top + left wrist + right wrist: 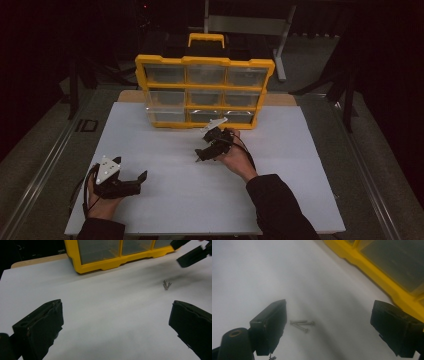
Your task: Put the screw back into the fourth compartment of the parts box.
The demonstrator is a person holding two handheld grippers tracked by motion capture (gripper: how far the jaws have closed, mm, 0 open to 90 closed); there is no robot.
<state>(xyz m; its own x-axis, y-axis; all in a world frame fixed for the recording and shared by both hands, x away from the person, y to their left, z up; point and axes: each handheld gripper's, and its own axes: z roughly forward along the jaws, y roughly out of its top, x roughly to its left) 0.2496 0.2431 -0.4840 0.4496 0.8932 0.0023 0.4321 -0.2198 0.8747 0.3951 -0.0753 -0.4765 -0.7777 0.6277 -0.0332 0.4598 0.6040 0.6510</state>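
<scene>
Jaws of the right hand-held gripper [329, 327] stand wide apart and empty, hovering over two small screws [301, 325] that lie crossed on the white bench [249, 270], nearer its left jaw than its right. To pick them well, I would centre the gap over the pair, lower until the tips meet the bench, then close slowly. Beyond its right jaw sits the yellow organizer [387, 282]. The left hand-held gripper [131, 181], also wide open and empty, waits well apart.

Your two grippers over a white table, before a yellow drawer organizer [205, 90].
Your right gripper [206, 150] hovers near it; your left gripper [131, 181] rests well apart.
</scene>
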